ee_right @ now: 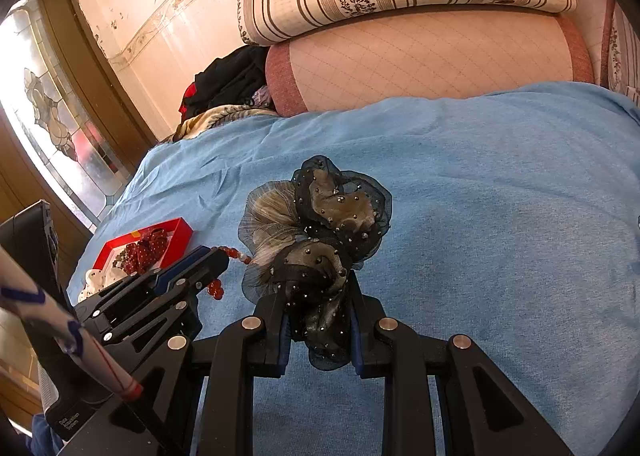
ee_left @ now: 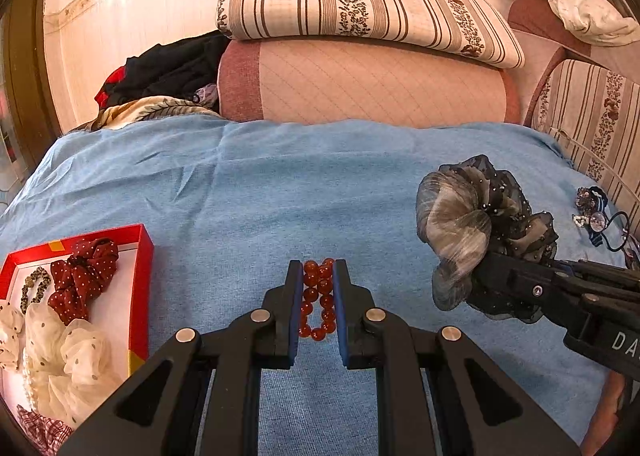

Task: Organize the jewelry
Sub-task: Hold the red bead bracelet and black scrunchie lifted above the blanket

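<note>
While the left gripper (ee_left: 318,268) pinches a red bead bracelet (ee_left: 318,300) between its two fingers, jaws narrow with the beads doubled in two rows between the blue pads, the loop hangs just above the blue blanket (ee_left: 280,184). Same gripper shows in the right wrist view (ee_right: 218,254) at the left, beads (ee_right: 236,254) poking out past the tips and some dangling below.

Right gripper (ee_right: 318,276) is clamped on a big grey-black sheer scrunchie (ee_right: 316,232) with small studs, jaws narrow, fabric bunched between the pads and puffing out past the tips. In the left wrist view the right gripper (ee_left: 476,276) comes in from the right edge, scrunchie (ee_left: 476,224) held off the blanket; the two grippers are near each other but apart.

Red box (ee_left: 142,268) sits near the left edge of the bed, open, white inside. In it: a red polka-dot scrunchie (ee_left: 82,280), a small leopard-print hair tie (ee_left: 36,286), a white dotted sheer scrunchie (ee_left: 72,356), a pearl string (ee_left: 27,380) at the left side, partly hidden. Box also in the right wrist view (ee_right: 180,234), beyond the left gripper.

Near the right edge of the bed, a little heap of hair ties (ee_left: 598,214), details too small to tell.

At the far edge of the bed, a pink quilted bolster (ee_left: 360,84) with a striped floral pillow (ee_left: 360,4) on top; dark clothes (ee_left: 168,68) piled to its left.
</note>
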`<state>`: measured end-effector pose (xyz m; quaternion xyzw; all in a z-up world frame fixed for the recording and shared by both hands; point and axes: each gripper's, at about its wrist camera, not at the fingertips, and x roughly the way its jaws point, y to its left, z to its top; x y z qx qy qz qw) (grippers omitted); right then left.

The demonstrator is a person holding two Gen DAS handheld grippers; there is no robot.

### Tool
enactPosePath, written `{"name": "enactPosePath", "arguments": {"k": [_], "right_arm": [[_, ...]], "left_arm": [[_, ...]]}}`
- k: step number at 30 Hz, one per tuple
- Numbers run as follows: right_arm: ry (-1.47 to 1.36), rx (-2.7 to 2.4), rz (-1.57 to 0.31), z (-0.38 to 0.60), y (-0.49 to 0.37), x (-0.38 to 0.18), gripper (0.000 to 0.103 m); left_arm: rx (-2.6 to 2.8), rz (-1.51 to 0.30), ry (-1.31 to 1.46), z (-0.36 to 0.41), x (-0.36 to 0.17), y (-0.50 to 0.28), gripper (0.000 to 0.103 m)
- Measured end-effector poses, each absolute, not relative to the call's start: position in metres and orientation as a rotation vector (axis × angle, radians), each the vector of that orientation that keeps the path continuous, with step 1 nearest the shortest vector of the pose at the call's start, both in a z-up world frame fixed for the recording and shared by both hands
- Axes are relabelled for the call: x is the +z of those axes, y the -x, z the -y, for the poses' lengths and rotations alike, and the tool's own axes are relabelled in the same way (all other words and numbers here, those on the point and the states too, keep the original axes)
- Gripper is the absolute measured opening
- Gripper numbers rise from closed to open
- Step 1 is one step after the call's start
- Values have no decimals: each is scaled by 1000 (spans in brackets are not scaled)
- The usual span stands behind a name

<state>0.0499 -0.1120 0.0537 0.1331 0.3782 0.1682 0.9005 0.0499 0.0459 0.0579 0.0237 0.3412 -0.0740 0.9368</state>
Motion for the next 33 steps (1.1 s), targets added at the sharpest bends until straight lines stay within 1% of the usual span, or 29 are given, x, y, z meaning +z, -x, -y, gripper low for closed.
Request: {"name": "enactPosePath", "arguments": {"k": [16, 33], "right_arm": [[-268, 354, -780, 111, -50, 54, 25], [-238, 370, -766, 95, -40, 62, 25]], "left_arm": [[-138, -682, -44, -49, 62, -47, 14], [-127, -651, -28, -66, 79, -35, 14]]}}
